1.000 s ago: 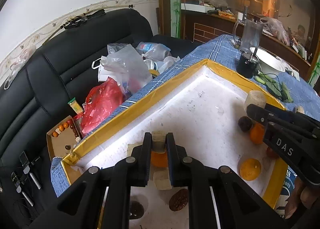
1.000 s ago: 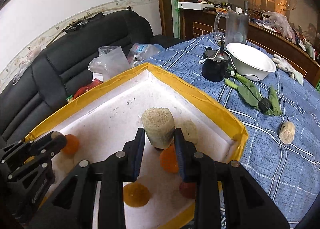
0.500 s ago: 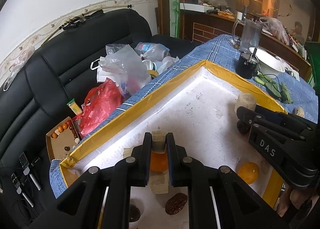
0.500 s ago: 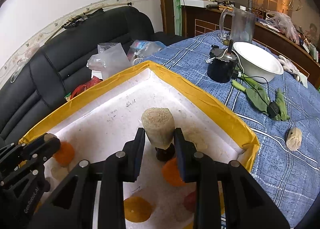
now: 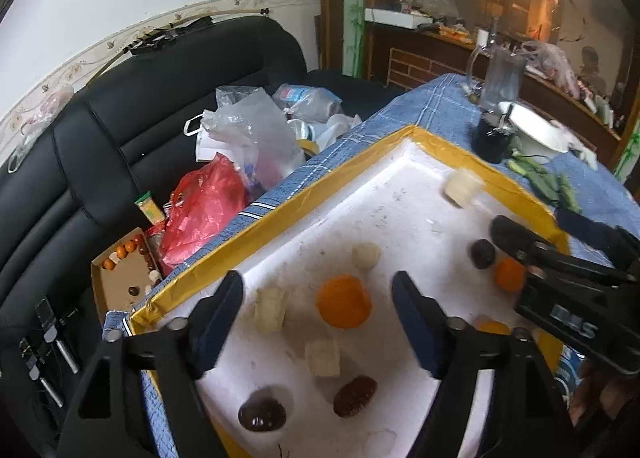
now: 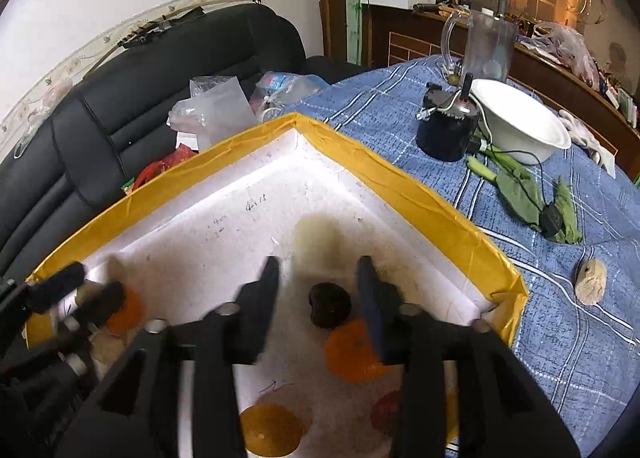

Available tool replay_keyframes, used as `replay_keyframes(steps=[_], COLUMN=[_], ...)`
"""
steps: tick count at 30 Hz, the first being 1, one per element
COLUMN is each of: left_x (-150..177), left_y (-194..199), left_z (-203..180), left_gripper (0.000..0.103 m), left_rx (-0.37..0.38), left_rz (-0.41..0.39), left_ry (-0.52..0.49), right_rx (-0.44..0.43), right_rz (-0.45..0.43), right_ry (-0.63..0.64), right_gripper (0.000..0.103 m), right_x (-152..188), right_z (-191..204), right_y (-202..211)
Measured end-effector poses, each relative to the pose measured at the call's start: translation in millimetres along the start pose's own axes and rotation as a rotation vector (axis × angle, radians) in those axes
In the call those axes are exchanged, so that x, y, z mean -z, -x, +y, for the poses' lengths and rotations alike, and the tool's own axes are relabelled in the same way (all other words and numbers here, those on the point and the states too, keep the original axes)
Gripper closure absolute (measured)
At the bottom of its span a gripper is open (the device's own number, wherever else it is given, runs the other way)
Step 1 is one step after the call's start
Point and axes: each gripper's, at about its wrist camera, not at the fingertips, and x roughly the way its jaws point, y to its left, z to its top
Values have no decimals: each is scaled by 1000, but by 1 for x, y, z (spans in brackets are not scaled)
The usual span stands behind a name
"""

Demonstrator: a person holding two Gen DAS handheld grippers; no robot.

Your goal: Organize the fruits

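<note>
- Left wrist view: left gripper (image 5: 318,308) stood wide, its jaws having just been opening; nothing pressed by the pads. An orange fruit (image 5: 343,306) sat on the floor of the white foam tray (image 5: 400,193), between the open fingers and just ahead of the tips, free of both.
- Around it lay pale chunks: one (image 5: 272,308) by the left finger, one (image 5: 323,356) nearer the camera, one (image 5: 366,256) beyond. Two dark fruits (image 5: 355,396) lay at the near edge.
- Right gripper (image 5: 520,242) entered from the right side, close to a dark fruit (image 5: 482,254) and a second orange (image 5: 508,276).
- Right wrist view: right gripper (image 6: 318,278) stood part-open, jaws just opening; a blurred pale piece (image 6: 316,234) lay ahead of the tips, apparently released. Dark fruit (image 6: 329,305) lay between the fingers, untouched; orange (image 6: 352,350) just behind it, partly under the right finger.
- Judgement: each claw was nearest its own cluster; the next pick likely lies straight ahead along the fingers. The round fruits showed no long axis to match.
</note>
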Motion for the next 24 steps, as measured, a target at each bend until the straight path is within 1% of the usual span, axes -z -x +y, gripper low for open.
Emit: replay_keyframes(steps=[2, 3, 4, 5, 6, 7, 8, 11, 12, 15, 21, 24], left_x=[3, 5, 7, 10, 13, 13, 16, 22, 25, 30, 34, 36], left_y=[8, 13, 18, 23, 28, 30, 33, 41, 42, 46, 54, 59], left_z=[0, 0, 0, 1, 1, 1, 1, 0, -1, -3, -10, -13], left_gripper=[13, 7, 3, 1, 1, 1, 1, 1, 1, 0, 0, 0], left_rx=[-15, -20, -28, -36, -39, -37, -39, -55, -53, -50, -35, -47], left_rz=[-9, -24, -40, -50, -55, -56, -59, -72, -71, -56, -45, -56], left_ry=[-7, -9, -11, -10, -10, -12, -11, -11, -13, -15, -13, -17], right_rx=[12, 20, 30, 33, 36, 41, 41, 34, 38, 11, -13, -20], right_rz=[-14, -23, -35, -48, -63, -80, -92, -105, -110, -125, -109, -114], right_ry=[5, 6, 5, 5, 6, 10, 12, 36, 41, 63, 117, 125], right_gripper=[40, 36, 27, 18, 13, 3, 0, 0, 0, 0, 0, 0], right_x=[-1, -1, -1, 0, 2, 6, 9, 28, 36, 61, 105, 117], right_z=[-1, -3, -5, -8, -11, -14, -17, -27, -30, -32, -27, -26], right_y=[8, 13, 21, 29, 38, 48, 58, 90, 101, 130, 165, 176])
